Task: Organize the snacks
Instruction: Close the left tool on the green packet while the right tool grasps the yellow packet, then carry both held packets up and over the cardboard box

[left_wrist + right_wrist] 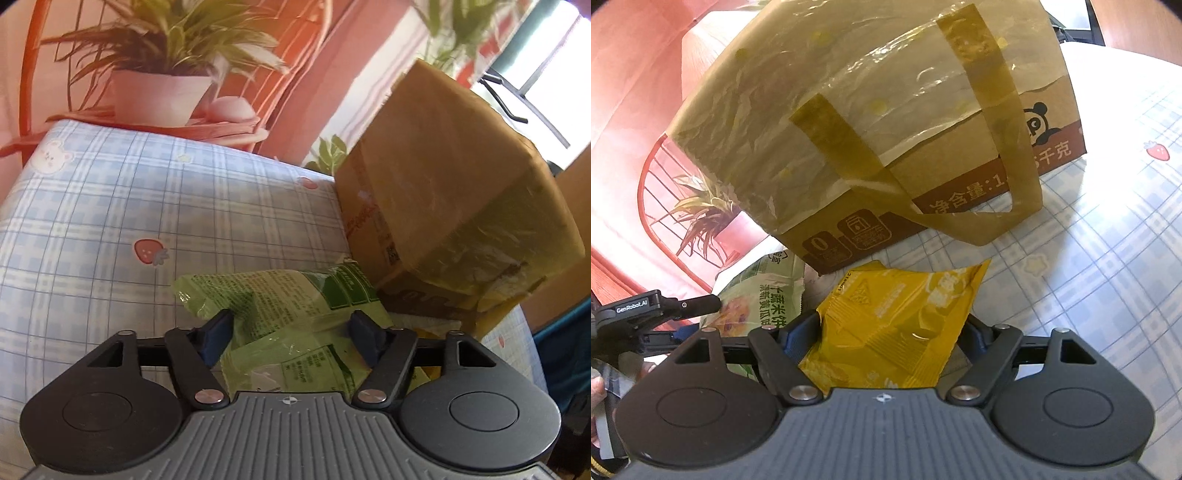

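My left gripper (291,328) is shut on a light green snack packet (291,310), held just above the table beside the cardboard box (443,177). My right gripper (892,332) is shut on a yellow snack packet (897,325), held in front of the same taped cardboard box (886,110), which has brown print and a panda logo. The green packet (764,295) and the left gripper's body (646,314) also show at the left of the right wrist view.
The table carries a blue-checked cloth with strawberries (147,221). A potted plant (162,92) on an orange wire stand sits behind the table. A loop of yellowish tape (1015,177) hangs off the box front.
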The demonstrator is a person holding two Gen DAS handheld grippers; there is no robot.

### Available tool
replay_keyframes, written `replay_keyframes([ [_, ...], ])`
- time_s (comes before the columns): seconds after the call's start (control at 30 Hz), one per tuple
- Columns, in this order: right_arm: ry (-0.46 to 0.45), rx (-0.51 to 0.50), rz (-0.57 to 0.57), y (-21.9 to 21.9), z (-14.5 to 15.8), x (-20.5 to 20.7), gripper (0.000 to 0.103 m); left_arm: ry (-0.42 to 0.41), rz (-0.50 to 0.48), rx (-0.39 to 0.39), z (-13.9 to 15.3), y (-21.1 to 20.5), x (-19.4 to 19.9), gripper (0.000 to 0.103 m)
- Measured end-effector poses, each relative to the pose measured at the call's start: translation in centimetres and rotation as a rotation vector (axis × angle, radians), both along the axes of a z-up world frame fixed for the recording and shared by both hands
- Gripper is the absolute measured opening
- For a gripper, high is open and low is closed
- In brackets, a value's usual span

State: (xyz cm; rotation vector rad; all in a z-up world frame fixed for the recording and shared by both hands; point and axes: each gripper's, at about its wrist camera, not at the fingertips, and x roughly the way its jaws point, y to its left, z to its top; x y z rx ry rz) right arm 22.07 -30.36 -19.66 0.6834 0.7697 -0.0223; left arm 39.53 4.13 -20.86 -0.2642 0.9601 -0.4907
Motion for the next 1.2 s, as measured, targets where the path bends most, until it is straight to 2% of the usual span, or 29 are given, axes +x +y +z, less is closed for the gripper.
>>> replay_keyframes([
  [0.13,-0.002,-0.003,0.004,0.0,0.0,0.0,0.08,0.043,0.031,-0.015,-0.5,0.3,0.4,0.081],
  [0.23,-0.002,-0.002,0.009,0.0,0.0,0.1,0.08,0.038,0.046,-0.016,-0.1,1.0,0.1,0.081],
  [0.37,-0.005,0.006,0.005,-0.1,-0.1,0.1,0.08,0.085,0.105,-0.063,-0.6,2.9,0.2,0.091],
  [0.5,-0.006,0.008,0.003,-0.1,-0.2,0.2,0.08,0.166,0.141,-0.142,-2.0,3.7,0.4,0.093],
  [0.73,-0.004,0.01,0.002,0.1,-0.1,0.2,0.08,0.184,0.137,-0.195,-3.3,1.8,0.0,0.093],
  [0.93,-0.004,0.019,0.001,0.0,-0.3,0.2,0.08,0.189,0.143,-0.225,-4.0,0.4,-0.2,0.092],
  [1.1,-0.008,0.025,0.004,-0.1,-0.3,0.2,0.08,0.126,0.133,-0.206,-3.6,-0.8,-0.9,0.08],
  [1.2,-0.013,0.025,0.004,-0.2,0.0,0.0,0.079,0.092,0.121,-0.179,-2.5,-0.9,-1.5,0.076],
])
